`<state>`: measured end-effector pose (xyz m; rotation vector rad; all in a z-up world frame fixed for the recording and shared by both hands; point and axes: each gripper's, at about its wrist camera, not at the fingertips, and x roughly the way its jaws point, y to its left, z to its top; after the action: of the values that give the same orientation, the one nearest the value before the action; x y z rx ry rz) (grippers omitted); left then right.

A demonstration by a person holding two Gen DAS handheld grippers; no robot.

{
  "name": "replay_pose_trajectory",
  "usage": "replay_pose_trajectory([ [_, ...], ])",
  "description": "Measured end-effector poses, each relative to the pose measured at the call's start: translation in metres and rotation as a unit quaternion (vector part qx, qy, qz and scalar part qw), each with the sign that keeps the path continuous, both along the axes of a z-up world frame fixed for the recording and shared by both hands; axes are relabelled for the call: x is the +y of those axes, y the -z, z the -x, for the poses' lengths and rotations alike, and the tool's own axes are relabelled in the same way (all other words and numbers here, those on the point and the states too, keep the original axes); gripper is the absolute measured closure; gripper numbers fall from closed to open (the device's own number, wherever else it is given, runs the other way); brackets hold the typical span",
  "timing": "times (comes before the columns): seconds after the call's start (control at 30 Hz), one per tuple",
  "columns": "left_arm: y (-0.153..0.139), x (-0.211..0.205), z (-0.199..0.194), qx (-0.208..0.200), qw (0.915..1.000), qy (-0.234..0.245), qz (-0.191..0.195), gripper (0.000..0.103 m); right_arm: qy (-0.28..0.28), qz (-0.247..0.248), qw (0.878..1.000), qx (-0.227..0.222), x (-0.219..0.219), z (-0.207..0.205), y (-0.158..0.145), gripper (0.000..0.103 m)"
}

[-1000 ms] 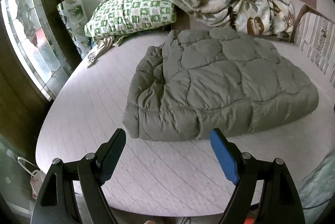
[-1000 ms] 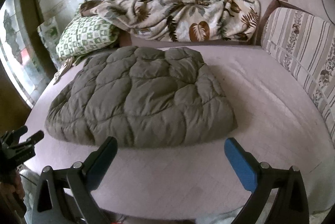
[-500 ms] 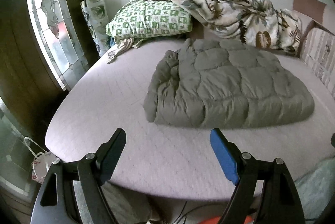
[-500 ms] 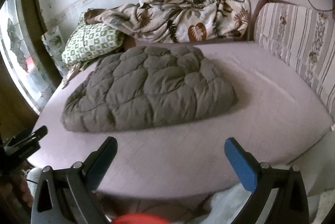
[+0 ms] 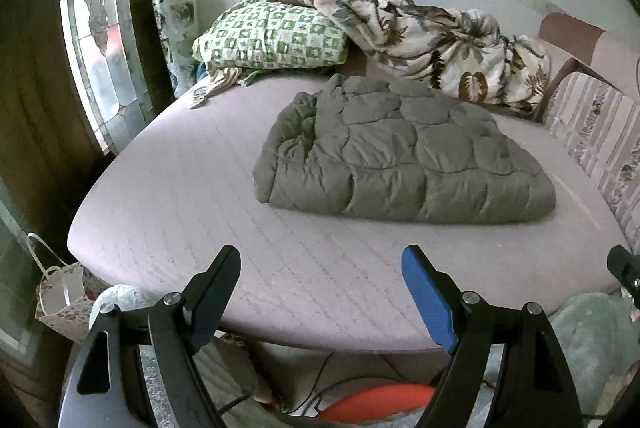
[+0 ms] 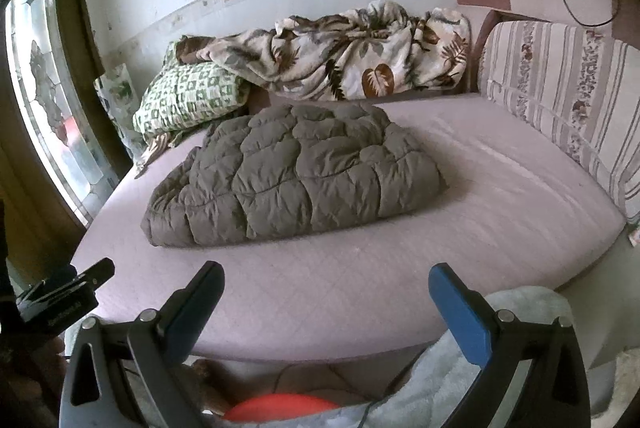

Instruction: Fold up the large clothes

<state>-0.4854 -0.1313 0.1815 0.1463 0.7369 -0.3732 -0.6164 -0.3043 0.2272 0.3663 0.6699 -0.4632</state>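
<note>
Lying in the middle of both frames, the grey-green quilted garment (image 5: 404,156) rests on the pale mauve bed (image 5: 168,204) as a thick, squarish bundle, its layers stacked on one another, which reads as a fold already made. Its rounded doubled edge faces the bottom of the frame, while the looser layered edges show at its left side in the left wrist view. It sits clear of the other bedding, probably so the fold had bare mattress around it.

The left gripper (image 5: 320,292) hangs at the lower middle of its frame, over the near edge of the bed, jaws spread wide with nothing between them. The right gripper (image 6: 326,302) is likewise at the bottom of its frame, jaws spread and empty; both are well apart from the bundle. I judge the folding to be finished or nearly so, with both hands off the cloth.

At the top of the frames a green checked pillow (image 5: 272,36) and a leaf-print blanket (image 5: 440,44) are heaped against the wall, out of the folding space. A striped cushion (image 6: 560,96) lines the right side.
</note>
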Motion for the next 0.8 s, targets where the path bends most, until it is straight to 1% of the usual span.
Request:
replay_pose_trajectory([
  [0.13,-0.003,-0.004,0.006,-0.008,0.9999,0.006,-0.004,0.020,0.006,0.003,1.000,-0.003,0.001,0.004,-0.003,0.000],
  [0.23,-0.002,-0.006,0.009,-0.006,0.9999,0.011,-0.009,0.020,0.006,0.003,1.000,-0.002,0.001,0.004,-0.004,0.000],
  [0.8,-0.006,-0.004,0.014,-0.015,0.9998,0.012,-0.004,0.020,0.002,0.007,1.000,-0.003,0.005,0.008,-0.002,0.000],
])
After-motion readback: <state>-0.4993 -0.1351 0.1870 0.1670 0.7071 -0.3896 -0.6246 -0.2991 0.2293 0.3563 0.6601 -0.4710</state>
